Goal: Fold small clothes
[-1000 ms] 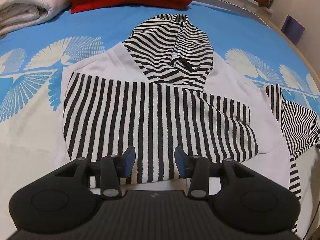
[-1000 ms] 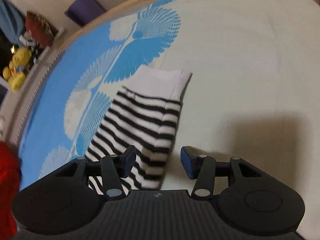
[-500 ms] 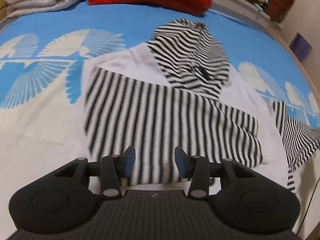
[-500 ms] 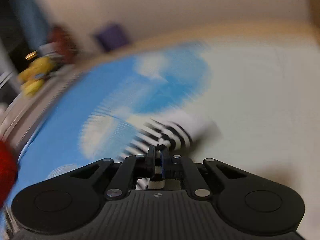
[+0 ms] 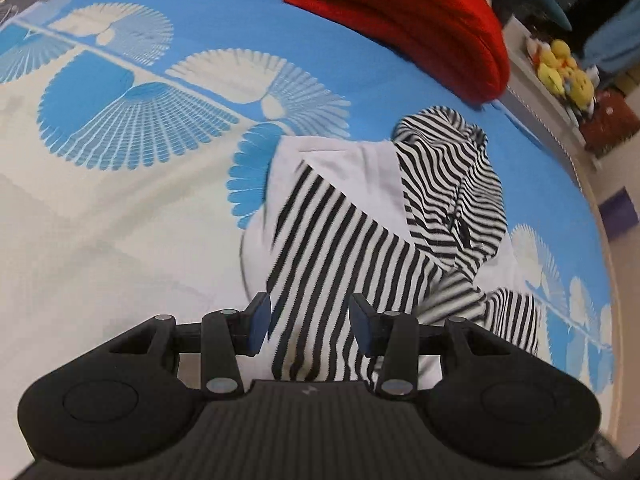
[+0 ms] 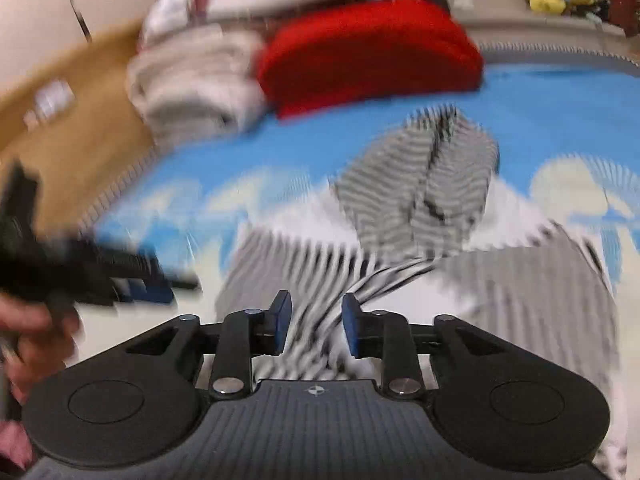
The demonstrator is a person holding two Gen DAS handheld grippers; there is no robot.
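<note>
A small black-and-white striped hoodie (image 5: 360, 240) lies on the blue and cream bed cover, hood (image 5: 452, 176) at the far end. My left gripper (image 5: 308, 322) is open over its near striped edge, holding nothing. In the blurred right wrist view the hoodie (image 6: 400, 240) is ahead. My right gripper (image 6: 314, 322) has its jaws apart, with the striped sleeve (image 6: 320, 332) running between them and trailing over the body. The left gripper (image 6: 132, 284) shows at the left of that view with a hand behind it.
A red folded blanket (image 5: 404, 20) and a pale folded blanket (image 6: 192, 88) lie at the head of the bed. Yellow plush toys (image 5: 564, 72) sit on a shelf at the right. The wooden bed edge (image 5: 616, 280) curves along the right.
My right gripper closed on the sleeve, swung it from the side over the hoodie's body, and its jaws have now parted. My left gripper shifted left and turned; it stayed open.
</note>
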